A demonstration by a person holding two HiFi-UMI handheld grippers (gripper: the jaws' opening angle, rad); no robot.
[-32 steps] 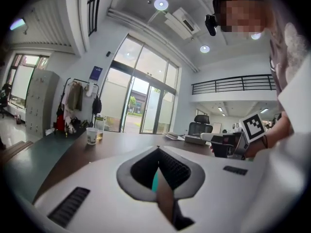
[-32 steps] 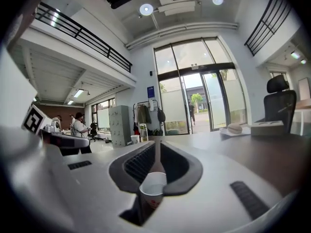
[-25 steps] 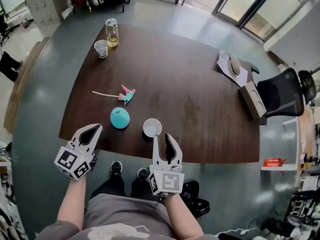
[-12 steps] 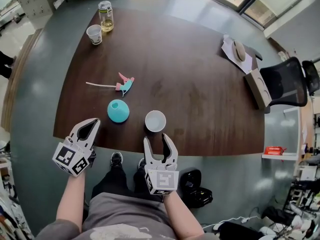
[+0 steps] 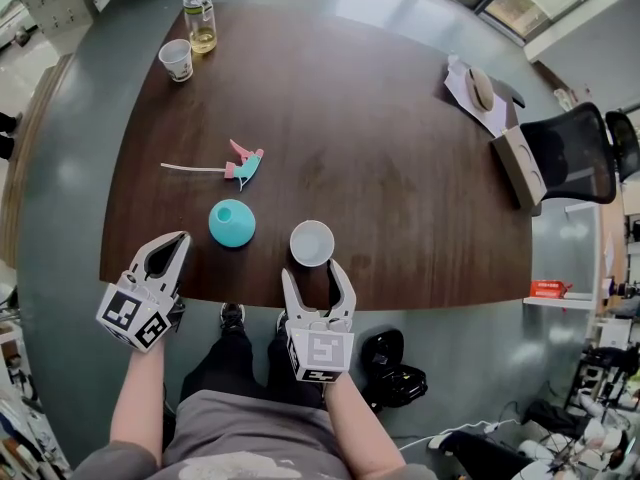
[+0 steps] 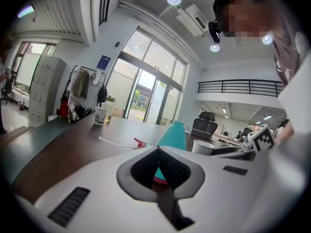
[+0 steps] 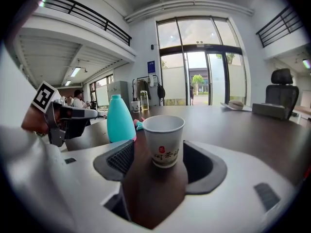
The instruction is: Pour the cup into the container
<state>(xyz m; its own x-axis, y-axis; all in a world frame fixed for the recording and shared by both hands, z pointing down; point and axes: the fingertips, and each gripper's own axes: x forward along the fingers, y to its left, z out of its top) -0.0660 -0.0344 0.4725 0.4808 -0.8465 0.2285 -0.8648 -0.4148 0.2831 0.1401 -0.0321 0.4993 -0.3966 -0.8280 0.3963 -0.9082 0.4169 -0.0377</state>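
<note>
Surroundings first: I am looking down on a dark wooden counter (image 5: 400,168). It is carrying a pink-and-teal spray head (image 5: 243,164) with a thin tube, lying loose just beyond the teal container (image 5: 232,222). Papers with a rounded object (image 5: 478,90) and a tan box (image 5: 518,166) are sitting at the far right edge, well apart from the work, beside a black chair (image 5: 580,153).

Count: I am logging two paper cups, one teal container, one glass jar and one spray head.

The near cup (image 5: 312,242) is standing upright close to the front edge, just right of the teal container and apart from it. The second cup (image 5: 176,59) is standing at the far left corner beside the glass jar (image 5: 200,20).

Contents: the jar is holding yellowish liquid. The teal container is standing uncapped, its inside unreadable. I cannot tell what the near cup is holding.

The right gripper (image 5: 315,273) is opening, its fingers released, with the near cup standing at their mouth, untouched. The left gripper (image 5: 168,250) is hovering left of the container, fingers clenched on nothing.
</note>
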